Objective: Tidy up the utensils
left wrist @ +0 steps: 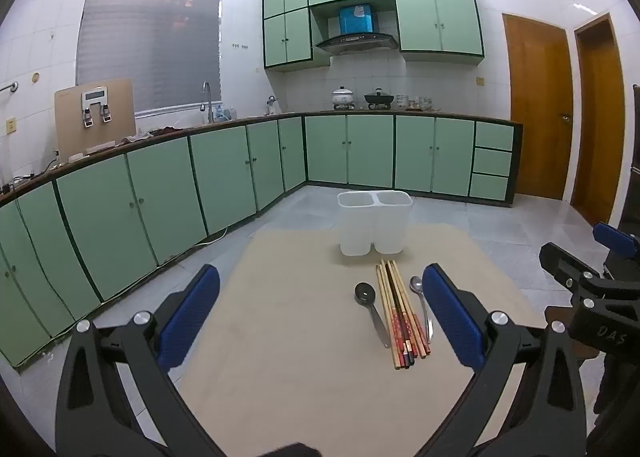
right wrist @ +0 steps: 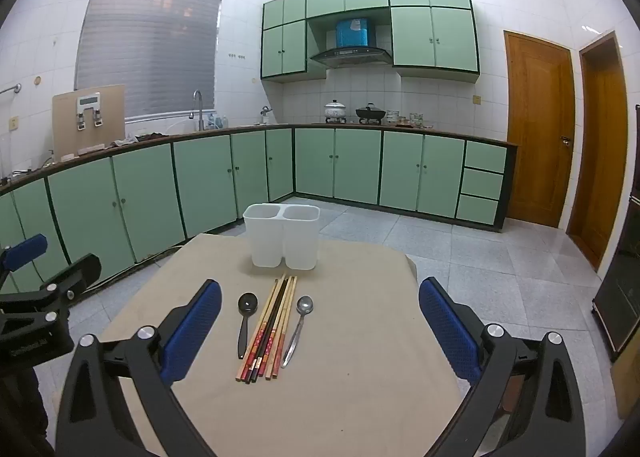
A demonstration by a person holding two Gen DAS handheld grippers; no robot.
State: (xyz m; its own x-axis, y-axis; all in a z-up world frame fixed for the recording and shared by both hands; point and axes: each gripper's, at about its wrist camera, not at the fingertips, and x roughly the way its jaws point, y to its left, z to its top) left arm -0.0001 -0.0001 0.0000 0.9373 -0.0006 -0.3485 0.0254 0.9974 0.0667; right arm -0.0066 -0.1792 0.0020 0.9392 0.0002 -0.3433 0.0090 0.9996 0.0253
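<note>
A white two-compartment utensil holder [left wrist: 375,222] [right wrist: 282,236] stands upright at the far end of the beige table [left wrist: 304,337] [right wrist: 360,337]. In front of it lie a bundle of several chopsticks [left wrist: 402,315] [right wrist: 270,331], a black spoon [left wrist: 370,307] [right wrist: 245,319] to their left and a silver spoon [left wrist: 422,303] [right wrist: 298,327] to their right. My left gripper [left wrist: 320,317] is open and empty, above the table, left of the utensils. My right gripper [right wrist: 320,321] is open and empty, with the silver spoon between its fingers' lines. Both holder compartments look empty.
The right gripper's body [left wrist: 592,289] shows at the right edge of the left wrist view, the left gripper's body [right wrist: 36,297] at the left edge of the right wrist view. Green floor cabinets [left wrist: 160,193] run along the walls. Wooden doors [right wrist: 560,137] are at right.
</note>
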